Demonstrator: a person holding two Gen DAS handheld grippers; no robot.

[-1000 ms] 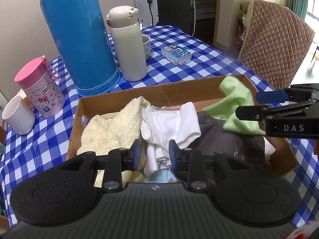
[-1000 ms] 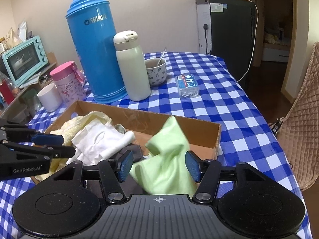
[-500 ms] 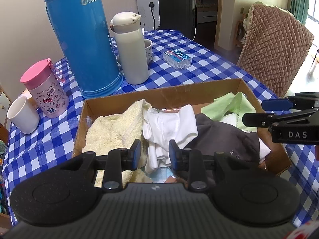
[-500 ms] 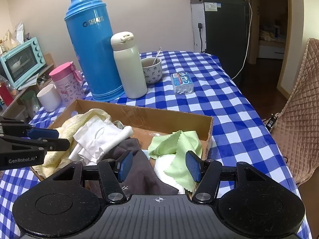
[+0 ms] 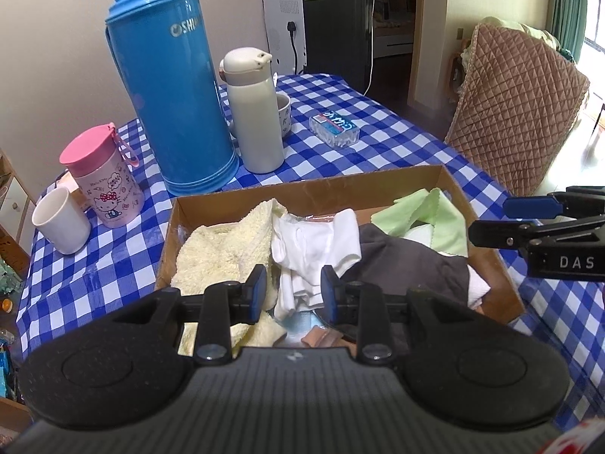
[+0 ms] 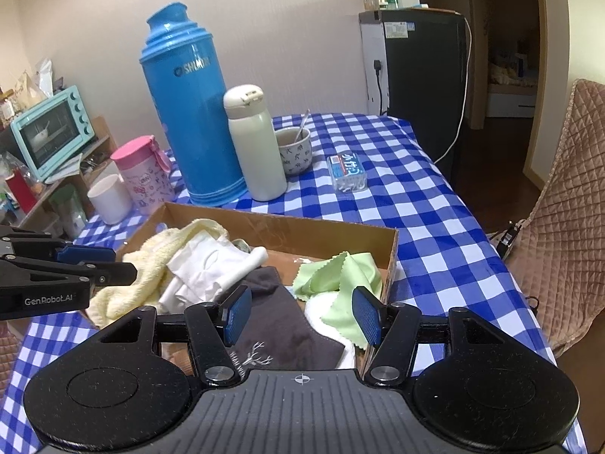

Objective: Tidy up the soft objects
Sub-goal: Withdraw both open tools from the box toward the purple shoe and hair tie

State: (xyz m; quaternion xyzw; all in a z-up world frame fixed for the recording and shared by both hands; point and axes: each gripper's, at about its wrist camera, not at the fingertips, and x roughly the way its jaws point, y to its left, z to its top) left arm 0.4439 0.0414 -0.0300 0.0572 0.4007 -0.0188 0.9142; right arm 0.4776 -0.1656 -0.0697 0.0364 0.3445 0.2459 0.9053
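Daylight enters from the window (image 5: pixel 593 15) right of the quilted chair (image 5: pixel 518 121), washing that corner pale. The blue thermos (image 5: pixel 170 83) carries soft glare streaks. The right wrist view is dimmer, its doorway (image 6: pixel 506 56) dark behind the thermos. Fisheye bending curves both views' edges, with black vignetted corners. Focus is sharp throughout.

Cardboard box (image 5: pixel 310 189) on table (image 6: pixel 427 204), near edge. In box, left to right: towel (image 5: pixel 219 249), white garment (image 5: pixel 314 242), dark cloth (image 5: pixel 408 261), with thin cloth (image 5: pixel 435 215) at far right corner, partly on dark cloth. Behind box: large flask (image 5: pixel 170 87), small flask (image 5: pixel 255 113) to its right, bowl (image 6: pixel 294 149) behind that, packet (image 6: pixel 347 172) further right. Left of flasks: lidded cup (image 5: pixel 104 181), mug (image 5: pixel 60 221)
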